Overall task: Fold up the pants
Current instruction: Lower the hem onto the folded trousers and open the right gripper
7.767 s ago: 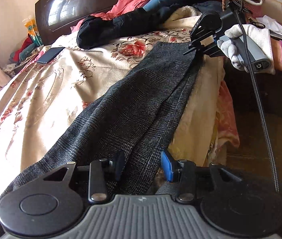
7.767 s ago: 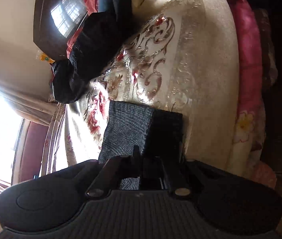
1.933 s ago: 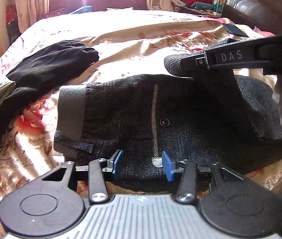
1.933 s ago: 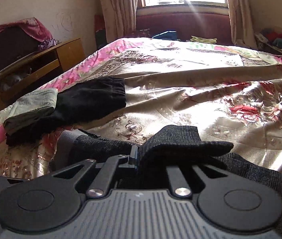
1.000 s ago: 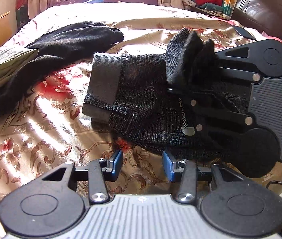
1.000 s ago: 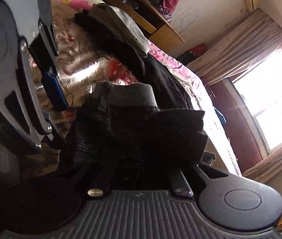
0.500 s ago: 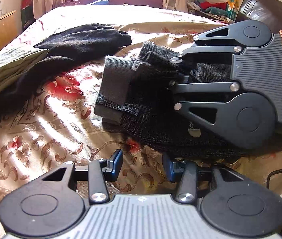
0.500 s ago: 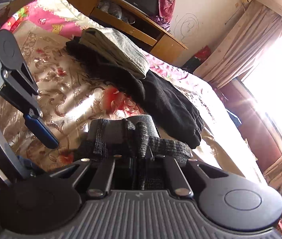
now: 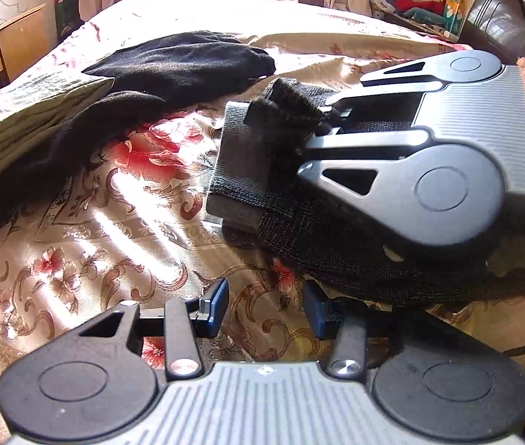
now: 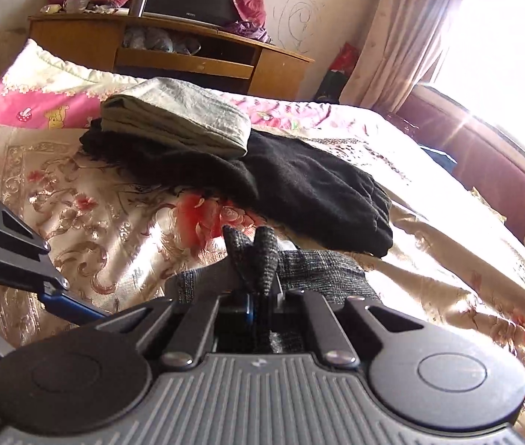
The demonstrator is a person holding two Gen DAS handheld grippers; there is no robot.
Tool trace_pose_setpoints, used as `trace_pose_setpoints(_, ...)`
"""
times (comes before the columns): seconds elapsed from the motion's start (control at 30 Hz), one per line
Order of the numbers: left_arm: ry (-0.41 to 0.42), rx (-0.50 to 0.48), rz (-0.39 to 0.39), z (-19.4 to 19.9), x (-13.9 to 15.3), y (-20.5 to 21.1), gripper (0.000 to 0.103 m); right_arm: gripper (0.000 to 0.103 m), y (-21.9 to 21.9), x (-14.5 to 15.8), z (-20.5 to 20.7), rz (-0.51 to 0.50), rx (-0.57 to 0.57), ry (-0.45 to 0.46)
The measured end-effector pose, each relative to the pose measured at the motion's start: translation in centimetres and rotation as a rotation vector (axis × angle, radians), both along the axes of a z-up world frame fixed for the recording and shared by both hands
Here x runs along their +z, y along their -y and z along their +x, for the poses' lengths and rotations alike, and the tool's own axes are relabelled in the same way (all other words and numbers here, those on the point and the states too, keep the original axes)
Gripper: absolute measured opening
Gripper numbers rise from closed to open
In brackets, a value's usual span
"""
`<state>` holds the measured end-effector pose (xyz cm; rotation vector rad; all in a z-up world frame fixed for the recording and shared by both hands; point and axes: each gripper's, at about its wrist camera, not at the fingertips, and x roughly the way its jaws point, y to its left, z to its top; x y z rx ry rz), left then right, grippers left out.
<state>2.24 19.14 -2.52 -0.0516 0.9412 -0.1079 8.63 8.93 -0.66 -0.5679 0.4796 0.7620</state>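
2 hand-held grippers: the right hand-held gripper (image 10: pixel 258 296) pinches the dark grey woven pants (image 9: pixel 299 230) mid-frame, probably to lay the fold; the left hand-held gripper (image 9: pixel 264 306) sits spread, empty.

Left hand-held gripper (image 9: pixel 265 308) jaws apart, empty; right hand-held gripper (image 10: pixel 260 298) clamped on fabric.

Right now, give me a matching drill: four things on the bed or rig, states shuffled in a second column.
Things:
1. left gripper
2. right gripper
3. olive folded garment
4. black garment

States:
A. lies directly on the floral bedspread, partly under another garment
B. shut on a bunched edge of the grey pants
C. open, holding nothing, over the bedspread
D. stacked on top of a darker garment

Pairs: 1-C, 2-B, 3-D, 4-A
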Motion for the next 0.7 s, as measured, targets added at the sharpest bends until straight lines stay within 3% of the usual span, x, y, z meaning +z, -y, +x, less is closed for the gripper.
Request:
trace_pose_setpoints(0.2, -0.009, 0.021, 0.056, -0.2, 0.5, 0.3, 0.057, 0.014, 2.4, 1.8, -0.7, 0.107, -0.01, -0.066)
trace_pose_setpoints(0.43, 0.031, 0.027, 0.087, -1.0, 2.1, 1.9, 0.058, 0.015, 5.8, 4.2, -2.9, 0.176, -0.001, -0.055)
trace_pose_setpoints(0.7, 0.049, 0.006, 0.149, -1.5, 3.2, 3.1, 0.058, 0.015, 6.7, 5.8, -3.3, 0.247, 0.003, -0.047)
